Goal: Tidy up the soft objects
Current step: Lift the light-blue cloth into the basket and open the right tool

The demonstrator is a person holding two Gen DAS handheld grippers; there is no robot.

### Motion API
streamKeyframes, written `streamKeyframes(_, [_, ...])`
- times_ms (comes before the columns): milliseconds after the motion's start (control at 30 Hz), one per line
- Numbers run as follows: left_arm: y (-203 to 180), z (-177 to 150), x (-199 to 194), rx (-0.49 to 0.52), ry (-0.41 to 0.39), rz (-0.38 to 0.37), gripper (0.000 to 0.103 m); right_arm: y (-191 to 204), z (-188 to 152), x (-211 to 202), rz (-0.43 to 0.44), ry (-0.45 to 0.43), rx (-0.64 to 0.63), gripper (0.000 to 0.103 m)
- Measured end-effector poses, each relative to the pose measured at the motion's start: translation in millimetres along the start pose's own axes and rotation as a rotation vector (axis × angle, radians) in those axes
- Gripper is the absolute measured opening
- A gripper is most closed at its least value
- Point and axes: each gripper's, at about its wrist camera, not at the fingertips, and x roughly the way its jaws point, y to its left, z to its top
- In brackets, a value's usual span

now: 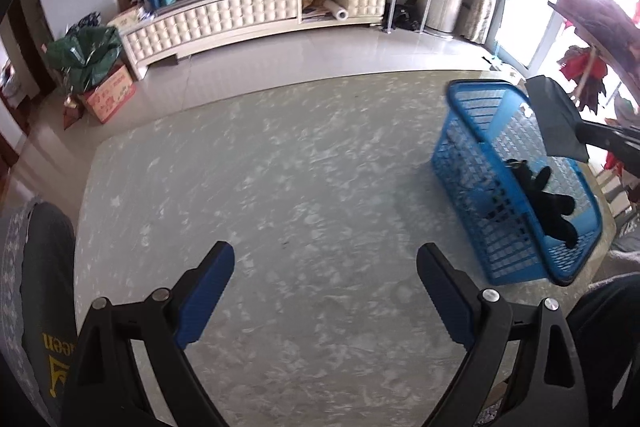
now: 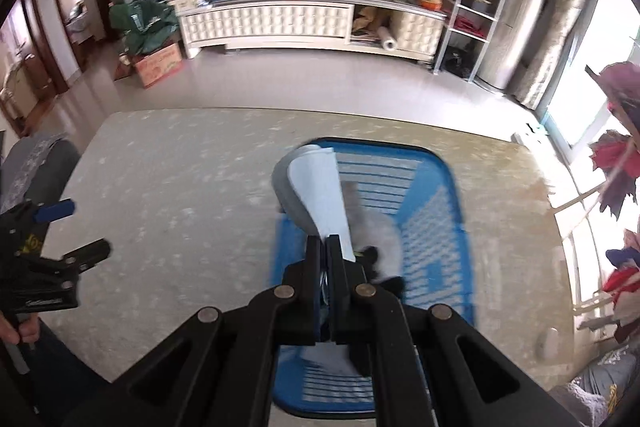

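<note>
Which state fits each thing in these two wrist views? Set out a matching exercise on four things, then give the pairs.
Things:
1. left gripper
2. right gripper
3. black plush toy
4. blue basket

States:
A. lies inside the basket
B. stands on the marble table
C. open and holding nothing
D. shut on a grey-and-white cloth above the basket

Pairs: 1-C, 2-D, 3-A, 4-B

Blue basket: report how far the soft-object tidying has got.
Done: a black plush toy lies inside the blue basket. In hand: the right gripper holds a grey flat item above it. Left: release it; the left gripper is open, the table before it bare.
</note>
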Motion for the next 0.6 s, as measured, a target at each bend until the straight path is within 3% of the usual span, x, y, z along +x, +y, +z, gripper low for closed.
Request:
streamKeyframes(133, [-20,3,-4,0.037,-0.010,-0.019,0.092,-20,-10,9,-0.072,0.010,0.029,0.002])
streamKeyframes(333, [-41,9,4,0.063,-0.012,-0.037,0.092,-36,-12,49,-0.137,0.094,0.039,0.002])
streamKeyframes(600, [-38,6,38,0.048,0.041,-0.034,0.092,-27,-19,105,-0.093,0.206,0.064,0.003])
